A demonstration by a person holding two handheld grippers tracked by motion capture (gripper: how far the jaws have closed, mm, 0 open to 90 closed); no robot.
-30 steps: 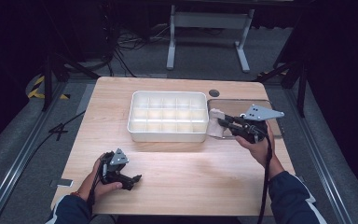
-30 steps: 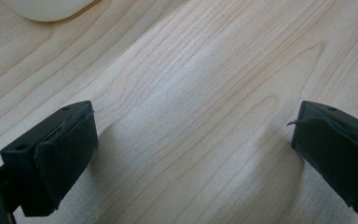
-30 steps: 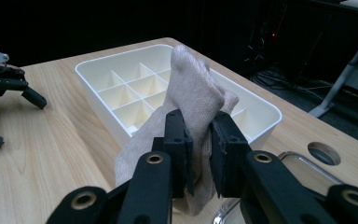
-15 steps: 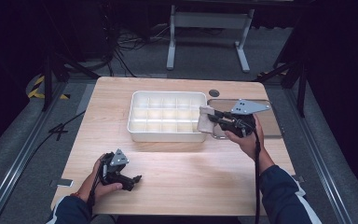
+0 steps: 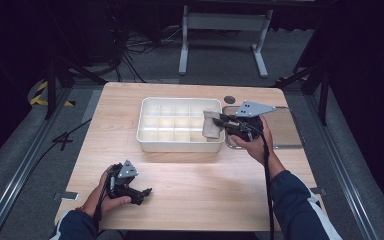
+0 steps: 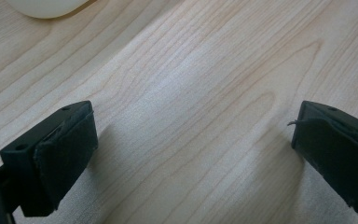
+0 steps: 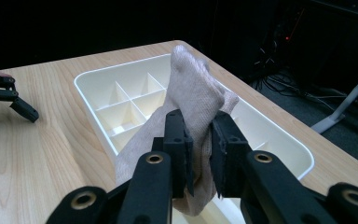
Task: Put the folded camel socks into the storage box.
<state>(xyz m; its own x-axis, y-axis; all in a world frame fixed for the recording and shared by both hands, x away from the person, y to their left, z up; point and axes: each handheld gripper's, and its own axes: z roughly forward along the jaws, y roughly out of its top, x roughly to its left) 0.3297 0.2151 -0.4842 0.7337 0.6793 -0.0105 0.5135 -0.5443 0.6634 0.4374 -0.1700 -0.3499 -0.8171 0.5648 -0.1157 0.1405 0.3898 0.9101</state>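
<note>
Right claw (image 7: 200, 140) clenched on a beige sock (image 7: 191, 98), holding it over the right end of the white divided tray (image 5: 145, 137) near the counter's (image 5: 205, 185) far edge. Left claw (image 6: 191, 154) released, jaws wide, parked near the front-left corner.

Counter (image 5: 190, 175): brightly, evenly lit from above.
Surroundings: dark.
Shadows: soft, short.
Focus: nearest gripper parts blurred in the gripper views.

No readable text, label, brand, number or sign on anything in view.
</note>
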